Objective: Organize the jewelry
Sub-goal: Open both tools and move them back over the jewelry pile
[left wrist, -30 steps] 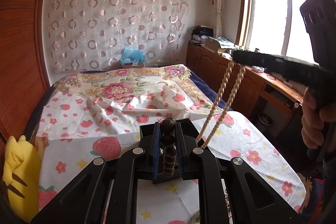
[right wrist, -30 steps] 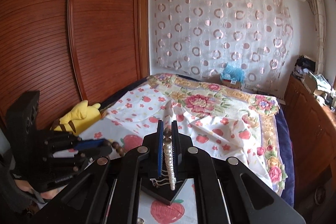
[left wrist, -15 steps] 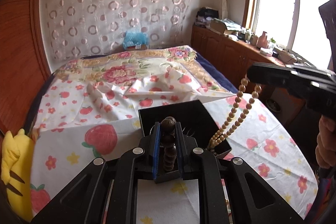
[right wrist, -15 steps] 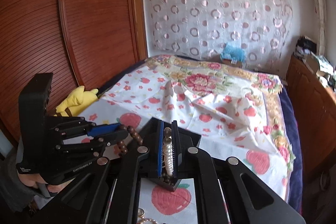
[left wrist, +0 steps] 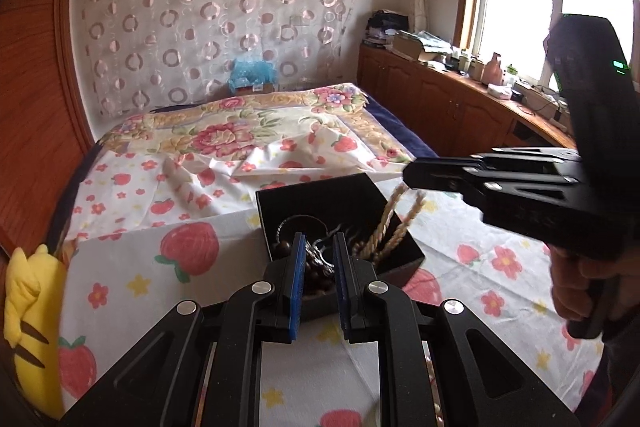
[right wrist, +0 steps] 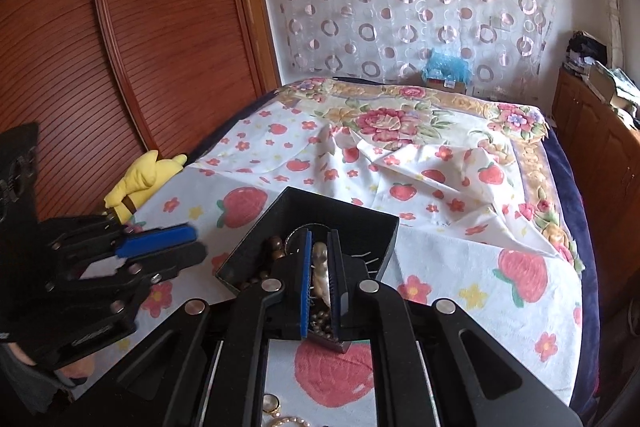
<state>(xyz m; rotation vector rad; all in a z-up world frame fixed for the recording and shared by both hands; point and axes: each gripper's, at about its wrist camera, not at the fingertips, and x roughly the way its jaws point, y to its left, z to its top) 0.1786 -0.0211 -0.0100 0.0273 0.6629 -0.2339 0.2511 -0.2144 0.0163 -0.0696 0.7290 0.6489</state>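
Beads [left wrist: 316,267] in box [left wrist: 320,199] on bed [left wrist: 180,227].

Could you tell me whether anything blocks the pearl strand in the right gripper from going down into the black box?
Nothing visible does: the pale pearl strand hangs from the right gripper straight into the open black square box, whose top is uncovered.

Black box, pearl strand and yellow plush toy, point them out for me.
Black box [right wrist: 340,213]: right wrist view, far inner wall.
Pearl strand [left wrist: 394,225]: left wrist view, hanging part above the box.
Yellow plush toy [left wrist: 30,301]: left wrist view, its body.
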